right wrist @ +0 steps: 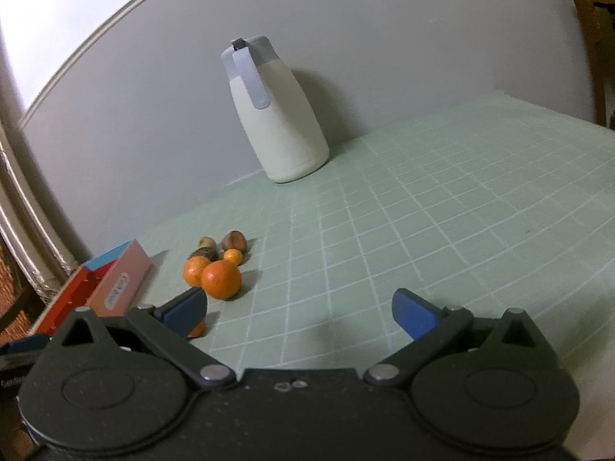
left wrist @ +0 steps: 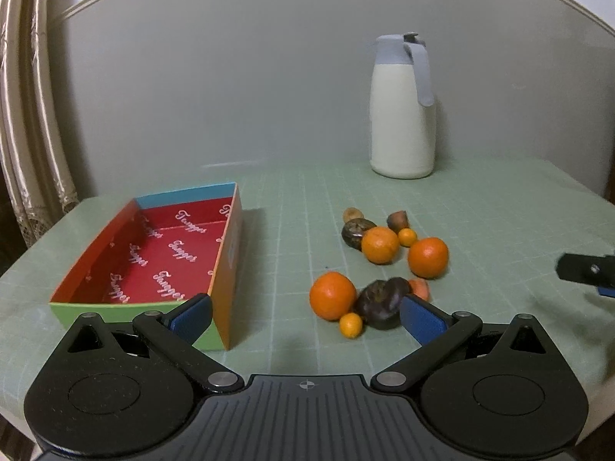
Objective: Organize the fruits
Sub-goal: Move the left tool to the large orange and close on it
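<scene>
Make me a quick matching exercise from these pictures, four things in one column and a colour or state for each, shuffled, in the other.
1. box
2. jug
3. mat
4. left gripper

A. pale green with a white grid
B. open, holding nothing
C. red inside, no fruit in it
D. cream with a grey lid, upright

Pairs: 1-C, 2-D, 3-A, 4-B

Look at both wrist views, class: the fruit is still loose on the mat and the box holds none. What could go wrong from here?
1. The fruit lies bunched: closing on the nearest orange could nudge the small kumquat beside it and set it rolling.
2. The left gripper hangs open close to the box; its left finger could knock the light cardboard wall.
3. The jug stands behind the pile; a wide swing might tip it.
</scene>
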`<state>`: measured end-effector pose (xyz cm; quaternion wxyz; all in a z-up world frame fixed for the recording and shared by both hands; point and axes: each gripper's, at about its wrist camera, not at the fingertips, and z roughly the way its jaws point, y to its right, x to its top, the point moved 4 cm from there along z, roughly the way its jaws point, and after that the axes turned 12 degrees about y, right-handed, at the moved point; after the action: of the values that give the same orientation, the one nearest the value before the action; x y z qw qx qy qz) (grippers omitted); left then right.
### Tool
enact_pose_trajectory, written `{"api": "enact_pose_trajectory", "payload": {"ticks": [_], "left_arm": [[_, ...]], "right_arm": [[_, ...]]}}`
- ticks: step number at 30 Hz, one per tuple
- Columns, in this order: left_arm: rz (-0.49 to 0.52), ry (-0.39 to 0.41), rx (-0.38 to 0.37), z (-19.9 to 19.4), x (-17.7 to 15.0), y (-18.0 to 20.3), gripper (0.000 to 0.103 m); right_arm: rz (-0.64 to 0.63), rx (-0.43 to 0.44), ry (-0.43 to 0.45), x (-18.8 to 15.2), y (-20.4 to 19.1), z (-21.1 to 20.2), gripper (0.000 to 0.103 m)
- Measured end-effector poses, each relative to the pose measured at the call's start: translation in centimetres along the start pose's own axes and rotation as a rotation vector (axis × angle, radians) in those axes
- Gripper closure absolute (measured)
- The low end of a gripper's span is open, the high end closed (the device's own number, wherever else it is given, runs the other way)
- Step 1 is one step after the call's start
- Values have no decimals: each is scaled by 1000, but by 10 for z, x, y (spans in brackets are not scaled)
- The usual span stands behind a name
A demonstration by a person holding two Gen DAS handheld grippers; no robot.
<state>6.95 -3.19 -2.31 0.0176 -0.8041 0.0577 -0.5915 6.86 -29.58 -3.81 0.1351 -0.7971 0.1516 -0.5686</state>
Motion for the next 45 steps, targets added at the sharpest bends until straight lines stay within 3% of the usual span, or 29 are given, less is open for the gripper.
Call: {"api": "enact_pose_trajectory", "payload": {"ticks": [5,20,24,40,42,45], "left_arm": [[81,-10,7,20,-1,9,0],[39,-62,3,66,-3,6,1],[10,-105,-21,78,-8,5,25],[-31,-86,-35,78,-15,6,27],[-70,-92,-71,75,-15,6,49],[-60,-77,-76,72,-17,10,51]], "right_arm": [[-39,-78,7,2,4,5,0],[19,-44,-13,4,10,11,0],[22,-41,-16,4,10,12,0],[8,-30,-18,3,7,13,0],[5,-29,-18,3,6,13,0],[12,-30,-14,4,7,11,0]]}}
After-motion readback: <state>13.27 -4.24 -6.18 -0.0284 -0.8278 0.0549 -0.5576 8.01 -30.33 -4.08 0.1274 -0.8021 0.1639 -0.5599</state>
